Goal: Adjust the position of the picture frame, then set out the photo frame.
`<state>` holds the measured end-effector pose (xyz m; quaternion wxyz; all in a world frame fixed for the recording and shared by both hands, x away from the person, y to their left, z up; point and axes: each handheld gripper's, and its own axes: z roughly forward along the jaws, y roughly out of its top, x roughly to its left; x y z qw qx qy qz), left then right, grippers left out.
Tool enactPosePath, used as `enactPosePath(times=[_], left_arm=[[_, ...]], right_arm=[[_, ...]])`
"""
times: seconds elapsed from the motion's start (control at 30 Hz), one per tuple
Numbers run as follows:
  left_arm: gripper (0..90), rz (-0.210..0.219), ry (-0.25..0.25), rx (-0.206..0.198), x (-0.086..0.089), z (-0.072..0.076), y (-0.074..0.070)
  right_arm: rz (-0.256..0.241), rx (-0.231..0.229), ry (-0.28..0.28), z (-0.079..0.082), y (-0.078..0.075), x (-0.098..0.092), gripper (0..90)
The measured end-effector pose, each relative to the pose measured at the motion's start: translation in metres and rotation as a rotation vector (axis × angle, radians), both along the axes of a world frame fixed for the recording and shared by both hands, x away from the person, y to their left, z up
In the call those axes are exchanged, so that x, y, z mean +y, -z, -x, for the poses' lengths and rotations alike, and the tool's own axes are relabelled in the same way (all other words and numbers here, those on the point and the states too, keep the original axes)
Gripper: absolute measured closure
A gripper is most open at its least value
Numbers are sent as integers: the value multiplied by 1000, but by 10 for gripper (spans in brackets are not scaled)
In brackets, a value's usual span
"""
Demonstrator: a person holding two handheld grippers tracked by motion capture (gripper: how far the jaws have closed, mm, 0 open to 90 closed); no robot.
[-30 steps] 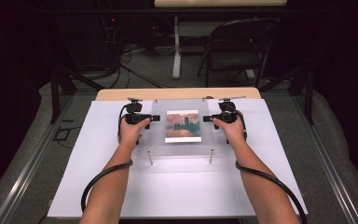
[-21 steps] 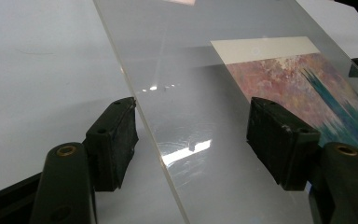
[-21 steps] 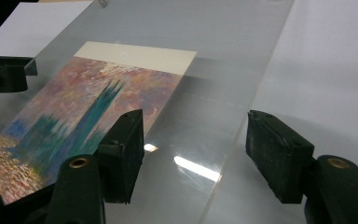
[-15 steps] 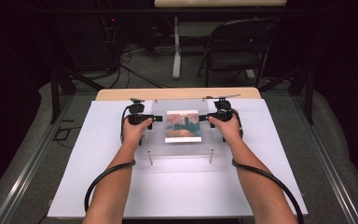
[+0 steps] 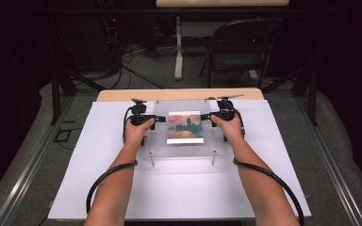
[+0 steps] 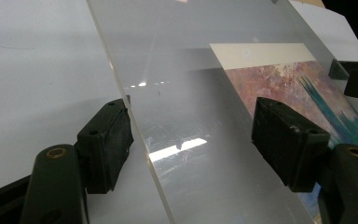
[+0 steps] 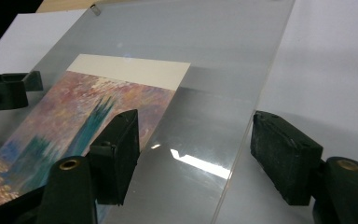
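High view: clear sheet (image 5: 184, 129) on four posts mid-table (image 5: 99, 188), print (image 5: 185, 127) under it. Left gripper (image 5: 153, 119) at sheet's left edge, right gripper (image 5: 206, 116) at right edge.

Left gripper view: jaws wide, straddling sheet edge (image 6: 140, 140), one above, one below, neither pad clamped. Print (image 6: 303, 88) beyond.

Right gripper view: jaws wide too, astride sheet edge (image 7: 242, 140), gaps both sides. Print (image 7: 88, 126) to left.

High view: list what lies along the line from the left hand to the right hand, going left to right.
left hand → left gripper → clear acrylic sheet, its left margin → painted print → right gripper → right hand
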<state>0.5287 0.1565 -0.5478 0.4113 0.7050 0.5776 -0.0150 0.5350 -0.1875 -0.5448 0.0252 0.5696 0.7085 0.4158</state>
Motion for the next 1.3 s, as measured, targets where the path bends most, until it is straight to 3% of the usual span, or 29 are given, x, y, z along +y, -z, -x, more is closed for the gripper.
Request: enactPosePath(times=[0.13,0.57,1.0,1.3], left_arm=[[292,3,-6,9,-1,0,0],[322,24,-22,23,1,0,0],[341,28,-31,10,0,1,-2],[380,33,-31,-12,3,4,-12]], right_arm=[[-20,11,4,0,2,1,320],[-7,8,12,0,0,2,331],[-1,-2,6,1,-2,1,333],[13,-18,2,4,-13,1,355]])
